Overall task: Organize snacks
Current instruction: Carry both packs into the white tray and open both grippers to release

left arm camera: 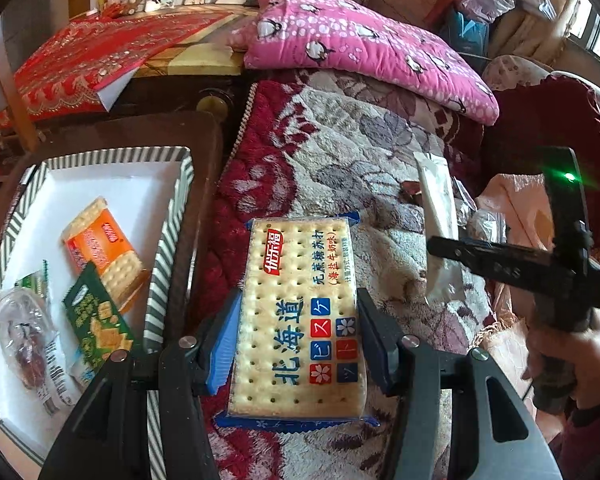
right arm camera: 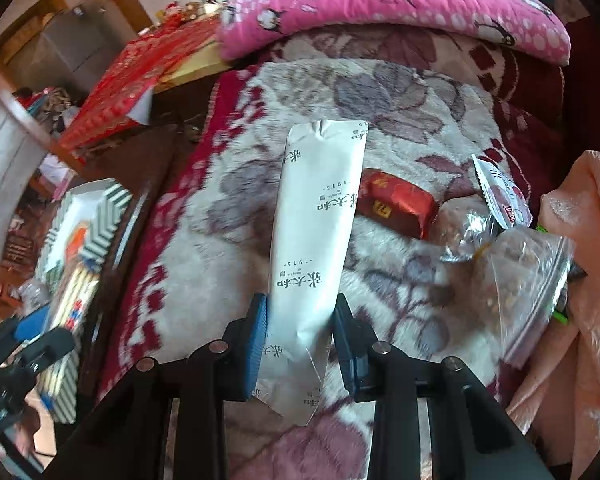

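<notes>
My left gripper is shut on a blue-edged cracker packet and holds it over the flowered blanket, just right of the striped tray. The tray holds an orange cracker packet, a green snack packet and a clear wrapped snack. My right gripper is shut on a long white snack packet, which also shows in the left wrist view. On the blanket to its right lie a red packet, a small foil packet and a clear zip bag.
The flowered blanket covers the bed. A pink penguin pillow lies at the back. A peach cloth lies at the right. The tray sits on a dark brown stand left of the bed, with red cloth behind.
</notes>
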Motion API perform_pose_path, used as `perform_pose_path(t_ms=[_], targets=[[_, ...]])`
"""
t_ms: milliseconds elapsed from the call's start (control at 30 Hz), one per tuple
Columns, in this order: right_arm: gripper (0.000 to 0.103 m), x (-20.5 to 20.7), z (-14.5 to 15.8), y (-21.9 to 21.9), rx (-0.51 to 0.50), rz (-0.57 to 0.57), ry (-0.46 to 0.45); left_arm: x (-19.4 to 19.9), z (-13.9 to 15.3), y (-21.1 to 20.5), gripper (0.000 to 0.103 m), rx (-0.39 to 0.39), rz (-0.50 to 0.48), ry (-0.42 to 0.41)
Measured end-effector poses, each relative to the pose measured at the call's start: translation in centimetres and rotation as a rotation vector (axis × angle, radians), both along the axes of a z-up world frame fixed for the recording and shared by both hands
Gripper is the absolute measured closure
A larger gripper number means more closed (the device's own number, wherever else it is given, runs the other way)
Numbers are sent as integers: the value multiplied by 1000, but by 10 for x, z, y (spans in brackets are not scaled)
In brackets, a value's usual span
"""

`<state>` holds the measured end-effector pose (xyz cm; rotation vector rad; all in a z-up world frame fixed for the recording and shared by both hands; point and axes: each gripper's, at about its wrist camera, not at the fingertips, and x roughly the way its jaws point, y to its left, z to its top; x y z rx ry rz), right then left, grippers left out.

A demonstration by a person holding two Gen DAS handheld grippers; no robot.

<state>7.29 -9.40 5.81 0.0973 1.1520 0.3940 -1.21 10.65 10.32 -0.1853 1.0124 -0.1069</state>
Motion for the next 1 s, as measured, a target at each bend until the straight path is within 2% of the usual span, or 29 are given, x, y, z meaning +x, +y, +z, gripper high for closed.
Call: perform_pose_path(t_ms=[333,1000], targets=[[69,-27,23,33,47,94,-15,-20,21,26,49,50,81,-37],[69,-56,51,125,60,293,-45,-59,35,94,49,69,242,-53]])
